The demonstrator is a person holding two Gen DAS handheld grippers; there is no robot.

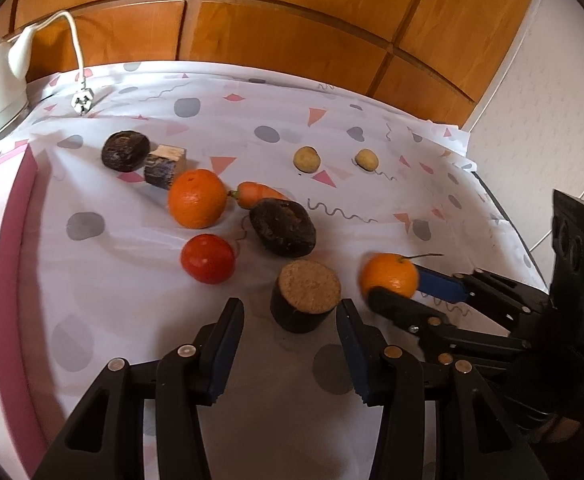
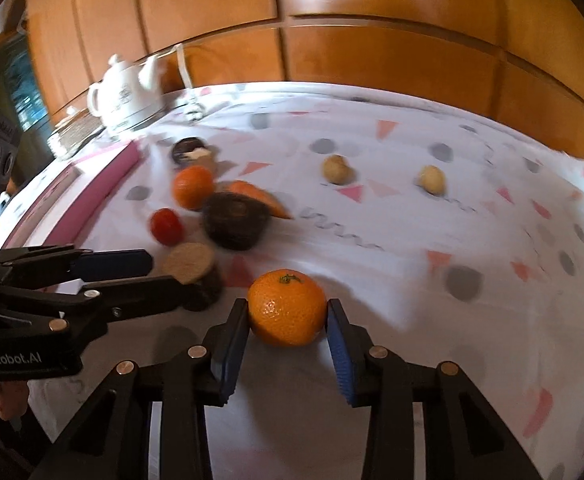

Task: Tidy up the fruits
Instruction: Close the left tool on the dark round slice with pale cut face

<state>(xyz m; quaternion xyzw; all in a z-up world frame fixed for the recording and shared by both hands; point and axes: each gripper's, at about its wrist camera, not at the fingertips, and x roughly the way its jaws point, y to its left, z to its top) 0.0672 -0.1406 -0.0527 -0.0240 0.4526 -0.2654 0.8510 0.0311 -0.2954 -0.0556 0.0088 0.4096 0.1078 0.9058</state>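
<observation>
Gripping the stemmed mandarin (image 2: 287, 307) squarely, the right claw (image 2: 288, 322) has both pads against its sides (keep pressure gentle, lift straight up). It sits just right of the cork-topped cylinder (image 1: 305, 300), which the left claw (image 1: 290, 316) straddles, parted and untouching.

Glossy wooden cabinet doors (image 1: 292, 20)

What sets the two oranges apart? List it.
The near orange sits between the pads of the right gripper; the far orange lies free beside the carrot. The near orange shows a green stem end; the far orange shows none. Both are round and orange-skinned.
</observation>
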